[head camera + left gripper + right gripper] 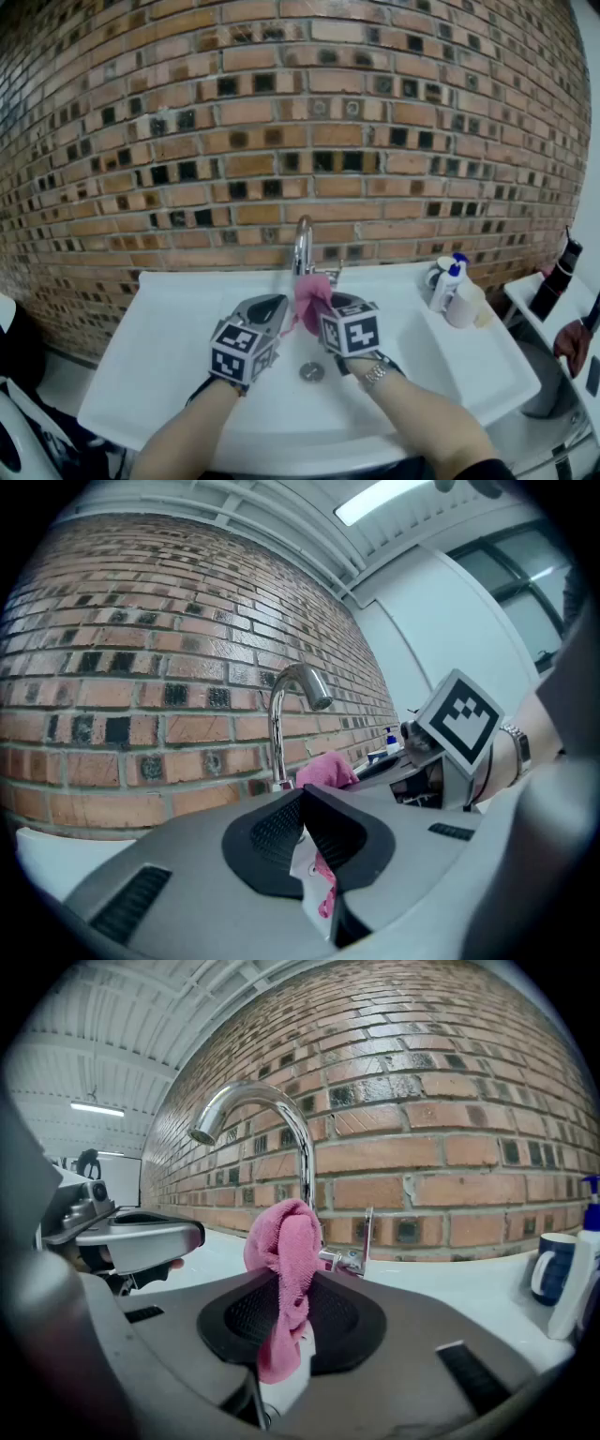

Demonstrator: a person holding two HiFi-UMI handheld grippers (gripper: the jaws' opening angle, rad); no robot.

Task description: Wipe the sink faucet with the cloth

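A chrome gooseneck faucet [303, 246] stands at the back of a white sink [178, 328], against the brick wall. A pink cloth [309, 292] is bunched just in front of the faucet's base. My right gripper [325, 307] is shut on this cloth [286, 1241], which bulges above the right gripper [292, 1283] and hangs down between its pads. The spout [281, 1110] curves overhead and the lever sits just behind the cloth. My left gripper [283, 315] is beside it on the left, jaws shut, and a pink strip shows between the left gripper's [302, 803] pads. The cloth [326, 769] and faucet [279, 714] lie just ahead.
On the sink's right ledge stand a mug [438, 274], a white pump bottle with a blue top [448, 284] and a white container [465, 305]. The drain [311, 372] lies under my hands. A dark bottle [560, 277] stands on a side surface at far right.
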